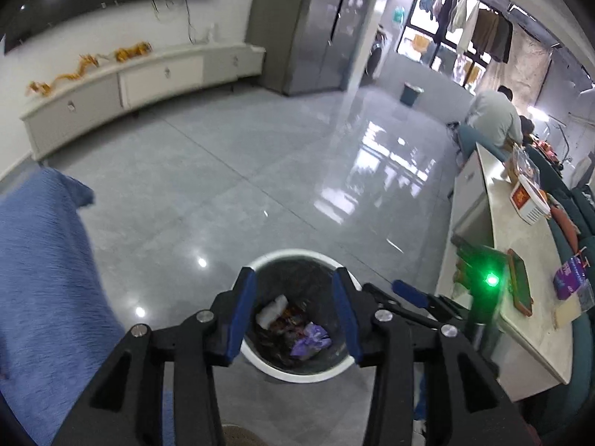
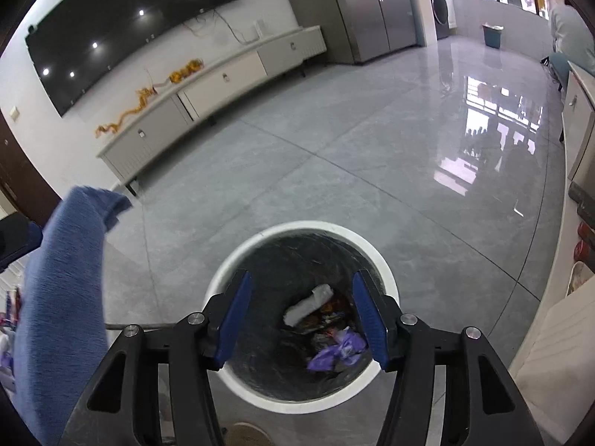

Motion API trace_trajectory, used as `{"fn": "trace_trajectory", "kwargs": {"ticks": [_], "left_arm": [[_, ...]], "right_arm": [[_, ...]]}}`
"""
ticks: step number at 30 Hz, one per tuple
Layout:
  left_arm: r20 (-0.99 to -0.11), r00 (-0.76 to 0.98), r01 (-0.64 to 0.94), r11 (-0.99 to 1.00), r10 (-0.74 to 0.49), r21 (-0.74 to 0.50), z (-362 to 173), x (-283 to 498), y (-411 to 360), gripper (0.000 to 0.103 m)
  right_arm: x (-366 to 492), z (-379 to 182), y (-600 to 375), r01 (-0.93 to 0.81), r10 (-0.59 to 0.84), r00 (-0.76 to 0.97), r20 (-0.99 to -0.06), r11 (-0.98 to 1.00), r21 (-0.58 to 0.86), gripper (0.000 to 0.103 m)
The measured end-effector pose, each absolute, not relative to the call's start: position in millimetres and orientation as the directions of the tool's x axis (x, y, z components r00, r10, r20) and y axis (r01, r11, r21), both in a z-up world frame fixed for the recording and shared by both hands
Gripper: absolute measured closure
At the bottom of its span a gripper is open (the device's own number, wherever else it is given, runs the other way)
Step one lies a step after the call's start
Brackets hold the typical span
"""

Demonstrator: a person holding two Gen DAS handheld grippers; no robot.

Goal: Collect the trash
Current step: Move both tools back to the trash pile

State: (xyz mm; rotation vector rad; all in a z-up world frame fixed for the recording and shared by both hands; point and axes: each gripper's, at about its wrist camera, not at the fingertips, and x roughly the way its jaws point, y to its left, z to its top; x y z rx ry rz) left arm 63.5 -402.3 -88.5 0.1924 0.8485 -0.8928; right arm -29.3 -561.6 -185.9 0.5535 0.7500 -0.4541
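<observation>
A round trash bin (image 1: 297,253) with a white rim and black liner stands on the grey floor. It holds a white crumpled paper (image 1: 271,310), a purple wrapper (image 1: 310,338) and colourful packets. My left gripper (image 1: 293,273) hangs open above the bin's mouth, with nothing between its blue pads. To its right shows one blue finger (image 1: 409,291) of the right gripper. In the right wrist view the right gripper (image 2: 302,277) is also open and empty over the bin (image 2: 305,227), above the white paper (image 2: 308,303) and purple wrapper (image 2: 334,353).
A blue sleeve (image 1: 44,278) fills the left side. A pale counter (image 1: 535,338) at right carries a red-and-white box (image 1: 528,200), a green-edged flat item (image 1: 518,282) and a purple pack (image 1: 569,280). A person (image 1: 494,115) sits far right. A low white cabinet (image 2: 223,78) lines the wall.
</observation>
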Motion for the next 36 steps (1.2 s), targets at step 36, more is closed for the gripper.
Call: {"fn": "trace_trajectory", "kwargs": {"ticks": [36], "left_arm": [[-0.475, 0.754, 0.468, 0.879, -0.453, -0.096, 34.5, -19.0, 1.2, 0.051]], "right_arm": [[-47.8, 70.1, -286.6, 0.054, 0.029, 0.935, -0.355, 0.973, 0.223, 0.046]]}}
